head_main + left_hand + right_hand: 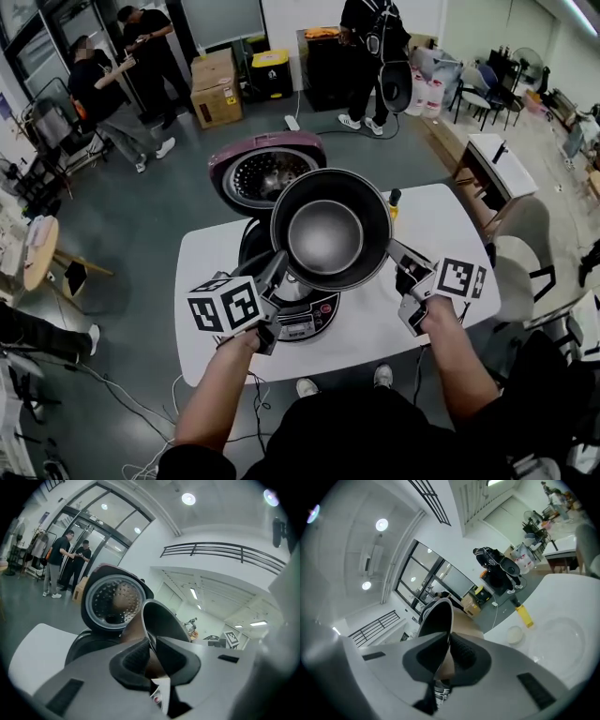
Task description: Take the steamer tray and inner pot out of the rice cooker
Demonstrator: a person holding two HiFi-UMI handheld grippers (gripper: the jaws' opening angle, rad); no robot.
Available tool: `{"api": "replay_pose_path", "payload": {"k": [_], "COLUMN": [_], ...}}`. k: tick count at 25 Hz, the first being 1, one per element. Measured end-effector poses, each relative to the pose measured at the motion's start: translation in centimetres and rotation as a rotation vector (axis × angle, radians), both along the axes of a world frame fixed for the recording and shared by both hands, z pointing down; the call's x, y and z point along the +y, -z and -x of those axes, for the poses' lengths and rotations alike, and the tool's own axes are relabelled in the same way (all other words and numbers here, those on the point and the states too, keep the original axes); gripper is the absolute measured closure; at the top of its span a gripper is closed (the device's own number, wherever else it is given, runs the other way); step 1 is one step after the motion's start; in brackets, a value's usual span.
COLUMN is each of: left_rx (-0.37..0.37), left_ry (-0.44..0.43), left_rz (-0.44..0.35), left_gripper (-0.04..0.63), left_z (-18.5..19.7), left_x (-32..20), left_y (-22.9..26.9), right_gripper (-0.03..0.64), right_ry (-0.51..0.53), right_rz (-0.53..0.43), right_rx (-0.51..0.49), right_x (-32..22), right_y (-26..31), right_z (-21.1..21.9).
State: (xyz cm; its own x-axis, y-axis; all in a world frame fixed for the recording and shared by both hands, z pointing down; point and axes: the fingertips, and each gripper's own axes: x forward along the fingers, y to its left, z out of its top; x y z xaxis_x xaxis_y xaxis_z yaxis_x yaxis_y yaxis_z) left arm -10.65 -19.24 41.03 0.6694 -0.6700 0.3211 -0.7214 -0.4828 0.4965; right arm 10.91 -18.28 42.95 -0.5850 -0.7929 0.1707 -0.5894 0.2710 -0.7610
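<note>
Dark metal pot [328, 234]: hanging in the air over the cooker [302, 323], mouth facing up, being held by its rim from two sides.
Left tongs [277, 270]: pinching the thin rim on the pot's left edge, pads pressing on both faces.
Right tongs [395, 253]: pinching the rim on the opposite edge.
Cooker: sitting on the white table [441, 225], its lid [258, 173] standing open behind.
People [122, 84]: standing on the grey floor beyond the table.

Legible text, brands, numbers: none. Rice cooker control panel [300, 328]: print present, too small to read.
</note>
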Motion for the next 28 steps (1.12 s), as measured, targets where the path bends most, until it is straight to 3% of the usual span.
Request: {"api": "replay_pose_path", "payload": {"k": [5,14,28], "left_rx": [0.024,0.021,0.008], "left_ry": [-0.039,-0.123,-0.281], "left_rz": [0.012,0.041,0.174], "left_gripper": [0.549,0.554,0.557], "left_z": [-8.4,-23.0,-41.2], "left_x": [-0.4,-0.5,0.9], "left_y": [-0.6,-3.0,-12.9], "right_gripper": [0.594,0.594,0.594], "right_ry": [-0.068,-0.195,-0.415], "right_rz": [-0.008,0.003,0.145], "right_rx": [0.068,0.085,0.124], "right_x": [0.9,3.1,8.8], "right_y": [0.1,-1.8,-10.2], "right_z": [-8.7,-22.7,-39.6]}}
